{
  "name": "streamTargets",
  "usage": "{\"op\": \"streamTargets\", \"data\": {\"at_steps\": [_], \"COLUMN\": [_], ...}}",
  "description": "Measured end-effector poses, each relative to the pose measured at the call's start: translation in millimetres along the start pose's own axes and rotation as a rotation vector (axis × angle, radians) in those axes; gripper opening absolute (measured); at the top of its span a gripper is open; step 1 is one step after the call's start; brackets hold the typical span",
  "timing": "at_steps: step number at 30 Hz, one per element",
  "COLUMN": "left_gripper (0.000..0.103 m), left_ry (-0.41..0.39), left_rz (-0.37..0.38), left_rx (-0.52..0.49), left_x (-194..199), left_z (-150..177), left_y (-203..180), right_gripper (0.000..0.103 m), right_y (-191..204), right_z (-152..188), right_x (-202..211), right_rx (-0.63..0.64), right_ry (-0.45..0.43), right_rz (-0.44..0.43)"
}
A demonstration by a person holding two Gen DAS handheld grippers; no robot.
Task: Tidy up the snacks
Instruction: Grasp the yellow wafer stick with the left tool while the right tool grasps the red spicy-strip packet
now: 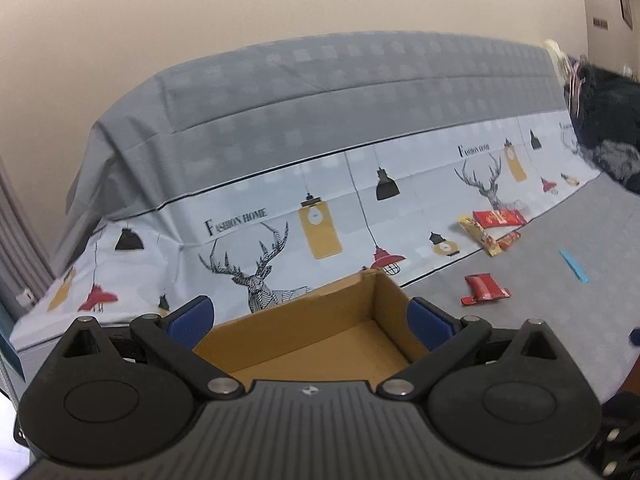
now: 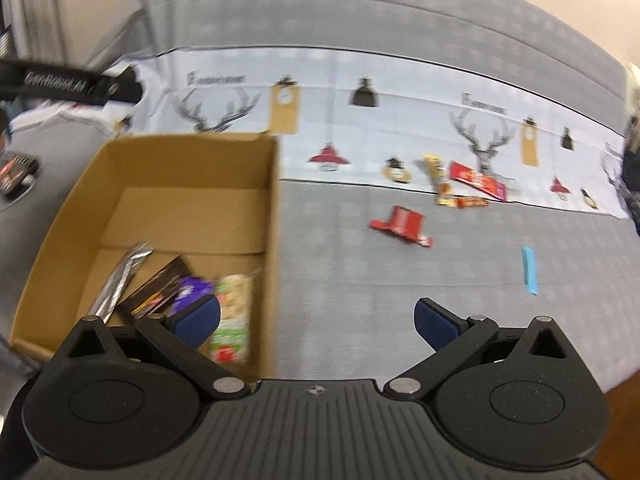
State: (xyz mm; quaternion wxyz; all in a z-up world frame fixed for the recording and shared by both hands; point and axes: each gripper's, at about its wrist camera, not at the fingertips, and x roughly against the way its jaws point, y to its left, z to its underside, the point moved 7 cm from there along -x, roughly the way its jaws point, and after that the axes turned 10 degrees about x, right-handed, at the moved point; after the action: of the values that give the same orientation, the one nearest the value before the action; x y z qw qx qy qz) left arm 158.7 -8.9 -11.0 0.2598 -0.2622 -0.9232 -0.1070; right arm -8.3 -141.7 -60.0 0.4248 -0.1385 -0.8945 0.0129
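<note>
Item 1: cardboard box [image 2: 160, 184], open-topped, standing on the grey cloth [image 2: 360, 300] that covers the surface. In the right wrist view it sits at left. It holds 4 snacks at its near end: a silver wrapper [image 2: 120, 280], a dark bar [image 2: 156, 292], a purple packet [image 2: 192, 292] and a clear pack with green and red print [image 2: 234, 320]. In the left wrist view the box [image 1: 304, 320] lies directly ahead, seen from its far end, the visible floor bare.

Item 2: loose snacks on the cloth, well apart from the box. A red packet [image 2: 402, 226] lies alone in the middle ground. Behind it, at the edge of the patterned cloth panel [image 2: 400, 120] with deer and lamps, 3 pieces cluster together: a yellow stick pack [image 2: 438, 178], a large red pack [image 2: 476, 180] and a small orange-red bar [image 2: 472, 202]. A blue strip [image 2: 529, 270] lies alone to the right. The same items show in the left wrist view at right: red packet [image 1: 486, 288], cluster [image 1: 494, 226], blue strip [image 1: 574, 266].

Item 3: left gripper [image 1: 310, 318], jaws spread wide, holding nothing, poised over the near side of the box.

Item 4: right gripper [image 2: 316, 322], jaws spread wide, holding nothing. Its left finger overlaps the box's contents in view; its right finger is over bare cloth.

Item 5: black strap with lettering [image 2: 56, 82], upper left of the right wrist view, blurred.
</note>
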Motion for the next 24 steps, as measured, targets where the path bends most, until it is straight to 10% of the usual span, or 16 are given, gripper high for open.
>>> {"op": "streamTargets", "data": {"at_steps": [13,24], "left_gripper": [0.103,0.103], "left_ry": [0.153,0.37], "left_rz": [0.066,0.127], "left_rx": [0.041,0.236], "left_x": [-78.2,-233.6], "left_z": [-20.7,-32.8], "left_y": [-125.7,-229.6], "right_gripper": [0.102,0.102], "right_y": [-178.0,-321.7], "right_z": [30.8,28.8], "right_x": [-27.8,-135.1], "right_rx": [-0.209,-0.346], "right_ry": [-0.031,-0.029], "right_rz": [0.162,0.17]}}
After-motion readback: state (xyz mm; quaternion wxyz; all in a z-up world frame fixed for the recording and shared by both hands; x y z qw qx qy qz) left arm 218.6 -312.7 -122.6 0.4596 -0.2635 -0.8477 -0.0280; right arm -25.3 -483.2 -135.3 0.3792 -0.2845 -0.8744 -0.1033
